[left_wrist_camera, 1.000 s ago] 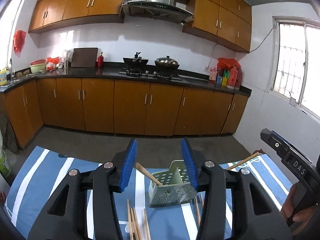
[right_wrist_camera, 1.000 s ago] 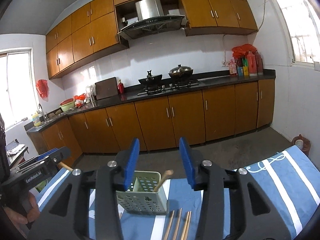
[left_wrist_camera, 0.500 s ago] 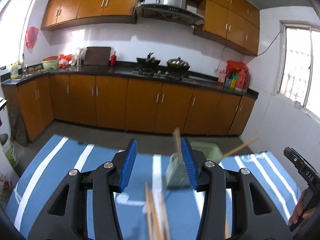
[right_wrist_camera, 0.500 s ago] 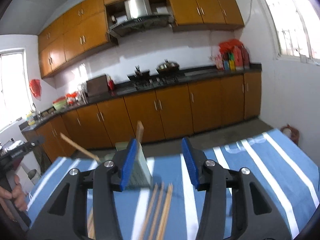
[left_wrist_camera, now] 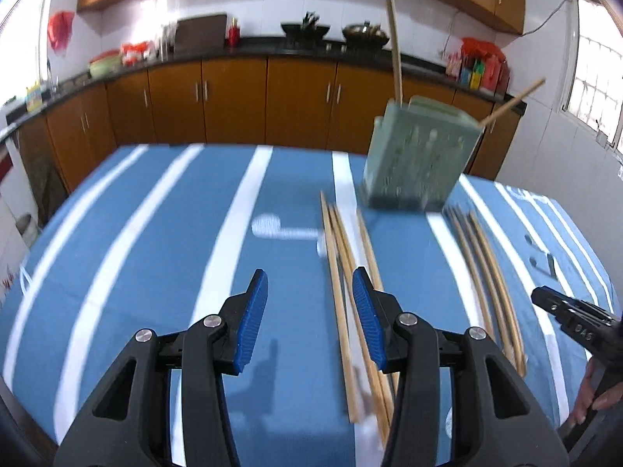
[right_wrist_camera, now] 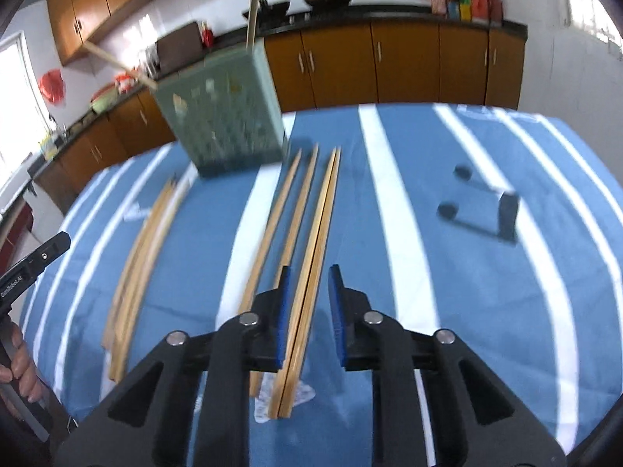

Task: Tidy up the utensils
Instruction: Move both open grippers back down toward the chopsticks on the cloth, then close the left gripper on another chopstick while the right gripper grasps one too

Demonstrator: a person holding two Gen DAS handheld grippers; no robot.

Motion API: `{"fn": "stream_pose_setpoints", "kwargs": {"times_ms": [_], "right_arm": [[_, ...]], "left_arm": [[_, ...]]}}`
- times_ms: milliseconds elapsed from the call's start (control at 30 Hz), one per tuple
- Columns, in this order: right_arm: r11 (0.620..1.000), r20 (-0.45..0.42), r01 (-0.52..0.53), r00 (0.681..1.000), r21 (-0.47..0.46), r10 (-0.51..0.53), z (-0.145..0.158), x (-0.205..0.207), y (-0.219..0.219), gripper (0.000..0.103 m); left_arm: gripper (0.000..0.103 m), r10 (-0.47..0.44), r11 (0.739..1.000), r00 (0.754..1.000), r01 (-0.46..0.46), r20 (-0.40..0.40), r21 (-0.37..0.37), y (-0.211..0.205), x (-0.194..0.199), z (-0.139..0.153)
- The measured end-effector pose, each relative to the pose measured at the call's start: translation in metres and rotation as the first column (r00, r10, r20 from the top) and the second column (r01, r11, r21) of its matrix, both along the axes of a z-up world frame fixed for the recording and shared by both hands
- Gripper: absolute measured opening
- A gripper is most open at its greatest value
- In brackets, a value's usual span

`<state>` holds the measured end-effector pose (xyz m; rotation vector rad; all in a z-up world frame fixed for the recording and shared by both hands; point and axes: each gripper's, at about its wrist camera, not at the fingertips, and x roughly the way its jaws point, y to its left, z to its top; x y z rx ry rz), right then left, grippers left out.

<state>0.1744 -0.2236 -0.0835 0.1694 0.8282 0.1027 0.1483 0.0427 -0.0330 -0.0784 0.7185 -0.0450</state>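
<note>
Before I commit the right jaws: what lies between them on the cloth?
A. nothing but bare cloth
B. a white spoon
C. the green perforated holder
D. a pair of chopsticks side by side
D: in the right wrist view the right gripper, jaws closing, straddles a pair of chopsticks lying side by side on the striped cloth.

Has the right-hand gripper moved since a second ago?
Yes. The right gripper has dipped down toward the striped tablecloth: the kitchen cabinets have slid up in its view, and its closing jaws now straddle a pair of chopsticks.
</note>
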Motion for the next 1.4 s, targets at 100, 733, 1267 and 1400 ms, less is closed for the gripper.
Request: {"fn": "stream_pose_setpoints", "kwargs": {"times_ms": [100,733,1267,1400], "right_arm": [[1.000,-0.037,0.002,0.999,0.004,-0.002,-0.013,0.004,0.001,0.016],[0.996,-0.065,0.029,0.997,-0.088,-0.034,-0.023,0.017,-0.001,0.009],[0.987,-0.064,0.147,0.986,-0.072,-0.151,-0.025,0.022,-0.031,0.008],[0.988,-0.064,0.142,0.987,-0.068,-0.146,-0.025,0.021,-0.032,0.008]], "left_arm": [[0.046,0.001,1.000,0.999,-0.002,-0.033,-0.004,0.001,-0.003,-0.014],[0.046,-0.016,0.999,0.993,0.013,-0.116,-0.030,-0.005,0.001,-0.035],[0.019,-0.081,0.997,0.980,0.083,-0.181,0.004,-0.026,0.007,-0.052],[0.011,-0.075,0.994,0.980,0.087,-0.184,0.061,-0.033,0.011,-0.057]]}}
